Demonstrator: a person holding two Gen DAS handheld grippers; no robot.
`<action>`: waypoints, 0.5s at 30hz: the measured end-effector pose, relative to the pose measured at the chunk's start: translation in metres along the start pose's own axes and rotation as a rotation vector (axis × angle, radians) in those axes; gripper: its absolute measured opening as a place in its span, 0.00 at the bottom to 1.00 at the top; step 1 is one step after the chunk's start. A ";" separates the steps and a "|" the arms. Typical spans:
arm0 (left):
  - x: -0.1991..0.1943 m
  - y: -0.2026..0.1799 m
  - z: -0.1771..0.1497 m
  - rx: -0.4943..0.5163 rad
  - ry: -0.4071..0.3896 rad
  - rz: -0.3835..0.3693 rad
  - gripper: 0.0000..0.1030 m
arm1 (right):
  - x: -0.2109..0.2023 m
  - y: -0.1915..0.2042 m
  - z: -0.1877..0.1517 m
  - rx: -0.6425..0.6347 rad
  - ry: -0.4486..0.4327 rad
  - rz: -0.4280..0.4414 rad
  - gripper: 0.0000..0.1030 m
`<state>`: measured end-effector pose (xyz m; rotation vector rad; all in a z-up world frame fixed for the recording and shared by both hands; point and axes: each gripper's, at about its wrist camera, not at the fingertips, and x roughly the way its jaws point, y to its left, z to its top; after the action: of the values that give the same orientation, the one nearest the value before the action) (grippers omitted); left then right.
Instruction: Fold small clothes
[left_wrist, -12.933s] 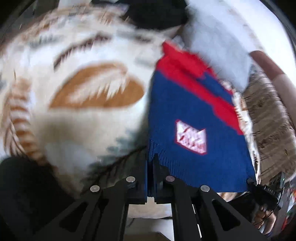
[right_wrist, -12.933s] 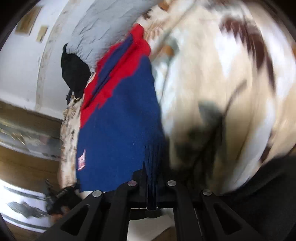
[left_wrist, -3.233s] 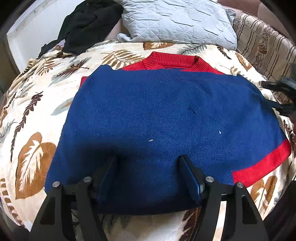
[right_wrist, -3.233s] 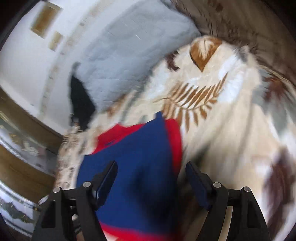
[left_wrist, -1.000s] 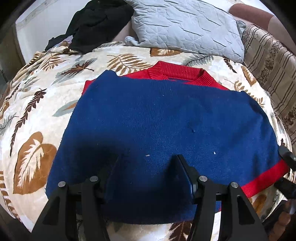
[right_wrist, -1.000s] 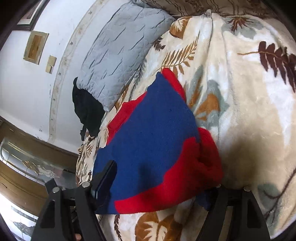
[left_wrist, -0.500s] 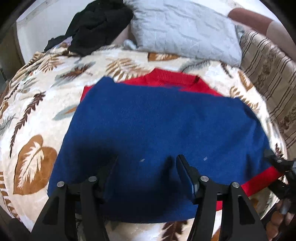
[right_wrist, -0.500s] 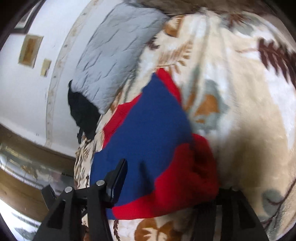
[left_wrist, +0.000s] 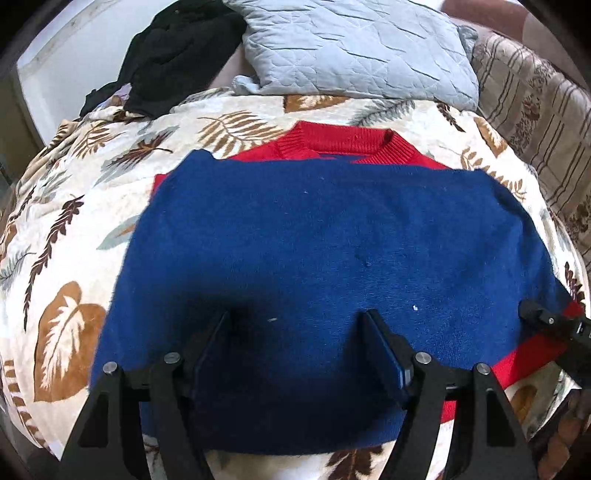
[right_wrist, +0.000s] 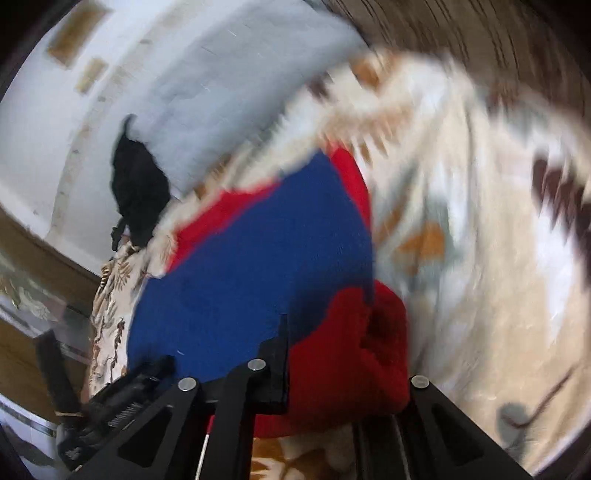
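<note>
Change since a second ago: right hand-held gripper (right_wrist: 325, 369) had its jaws spread wide around the bunched red cuff end (right_wrist: 354, 354) of the sweater; now they are closing, with that red knit between them. Left hand-held gripper (left_wrist: 299, 354) stood a little narrower; its jaws are opening wider.
Garment: small navy-blue knitted sweater with red collar and red trim (left_wrist: 325, 236) lies flat and partly folded on the cream leaf-print blanket (left_wrist: 66, 236) of the bed, collar towards the quilted grey pillow (left_wrist: 354, 48).
Left hand-held gripper: jaws apart over the near blue edge of the sweater, pressing on nothing that I can see.
Right hand-held gripper: at the sweater's right side, one black finger (right_wrist: 275, 365) against the blue-and-red boundary; the other finger is hidden behind the red bunch. The right wrist view is blurred, but the pads look to be pinching the red fabric.
Step in hand: securing the right red edge for the next fold, by my reading.
Next move calls for: a firm pinch through every layer, then a lift and carry across the blue panel towards the opposite side, with the left gripper steadying or taking the near hem.
Also unchanged: black garment heap (left_wrist: 173, 55) beside the pillow.
</note>
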<state>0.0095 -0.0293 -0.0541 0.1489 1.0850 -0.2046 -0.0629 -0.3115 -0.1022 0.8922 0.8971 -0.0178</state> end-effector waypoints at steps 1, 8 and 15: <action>-0.005 0.003 0.002 -0.014 -0.015 -0.004 0.72 | -0.003 -0.007 0.000 0.051 -0.005 0.051 0.15; 0.019 0.007 0.002 -0.004 0.038 0.004 0.75 | -0.006 -0.009 0.006 0.146 -0.031 0.168 0.71; -0.012 0.034 0.002 -0.083 -0.031 -0.097 0.74 | 0.001 0.022 0.018 -0.007 0.005 -0.020 0.15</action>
<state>0.0137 0.0044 -0.0419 0.0186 1.0686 -0.2484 -0.0426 -0.3090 -0.0828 0.8772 0.9099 -0.0302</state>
